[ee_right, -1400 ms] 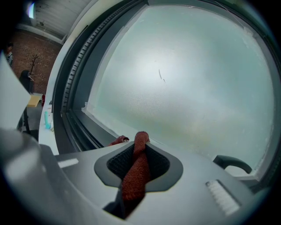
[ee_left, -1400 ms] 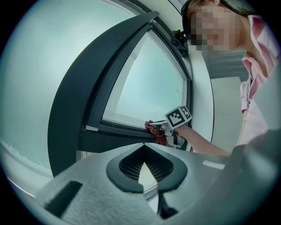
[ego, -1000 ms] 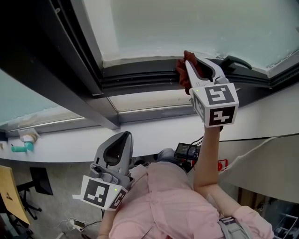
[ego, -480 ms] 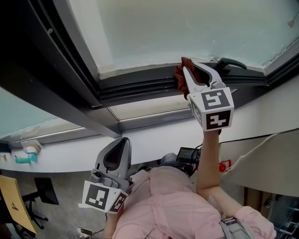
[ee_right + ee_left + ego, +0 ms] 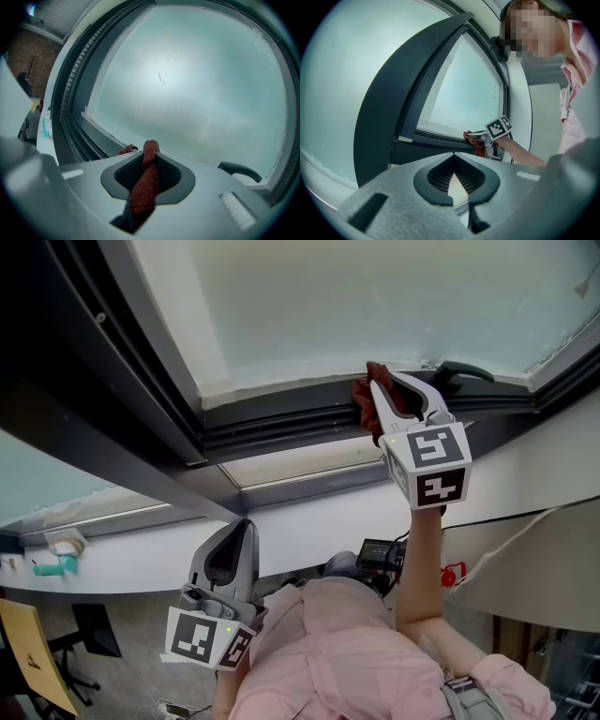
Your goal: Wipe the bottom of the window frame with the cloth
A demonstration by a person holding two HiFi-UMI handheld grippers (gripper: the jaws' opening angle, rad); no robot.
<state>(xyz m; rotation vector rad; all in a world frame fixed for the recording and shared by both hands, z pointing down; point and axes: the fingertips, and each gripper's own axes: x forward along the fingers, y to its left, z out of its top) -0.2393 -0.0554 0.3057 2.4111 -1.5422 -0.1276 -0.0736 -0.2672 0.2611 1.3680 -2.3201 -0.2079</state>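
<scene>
Down at the left, your left gripper (image 5: pixel 228 557) hangs well below the window frame's bottom rail (image 5: pixel 281 416), level with the white sill (image 5: pixel 141 545). In the left gripper view its fingers (image 5: pixel 436 180) are drawn together, pad meeting pad.

Move right along the rail and there's your right gripper (image 5: pixel 382 390), arm stretched up, tips right at the rail's dark channels. Its fingers (image 5: pixel 123 177) are clenched on the red cloth (image 5: pixel 144 183). The fabric runs as a twisted strip up between the two pads and pokes out past the tips, with a small flap showing just to their left. From the head view the cloth (image 5: pixel 364 395) bunches on the left side of the jaws, pressed against the rail just under the frosted glass (image 5: pixel 375 296).

Right again, the dark window handle (image 5: pixel 466 367) lies on the same rail, just beside that gripper.
</scene>
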